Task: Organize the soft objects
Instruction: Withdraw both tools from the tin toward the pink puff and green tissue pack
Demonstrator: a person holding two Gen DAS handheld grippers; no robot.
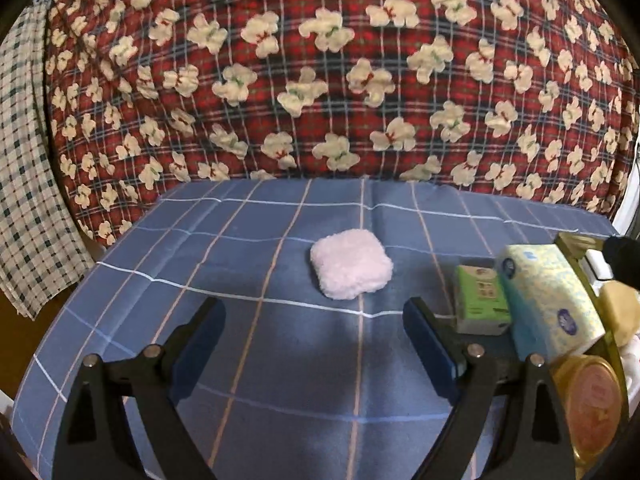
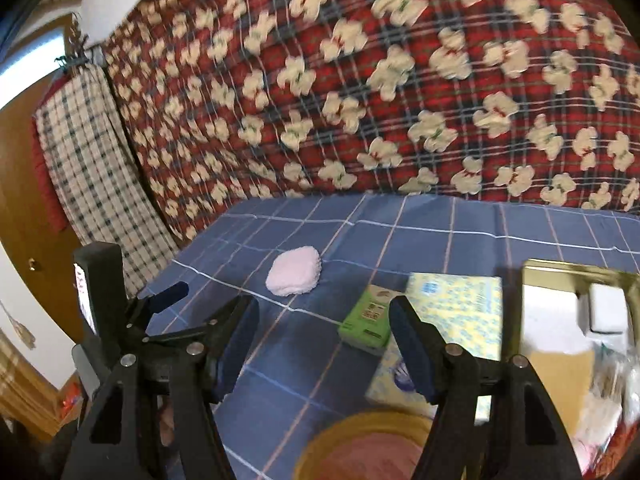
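Plainly, the left gripper is the nearer one: its fingers are spread wide and empty, and the fluffy pale-pink square pad lies on the blue checked tablecloth straight ahead, slightly right of centre, its sides roughly equal. Further right stand a green tissue pack and a yellow-blue tissue packet. The right gripper, also spread and empty, sees the pad off to its left.
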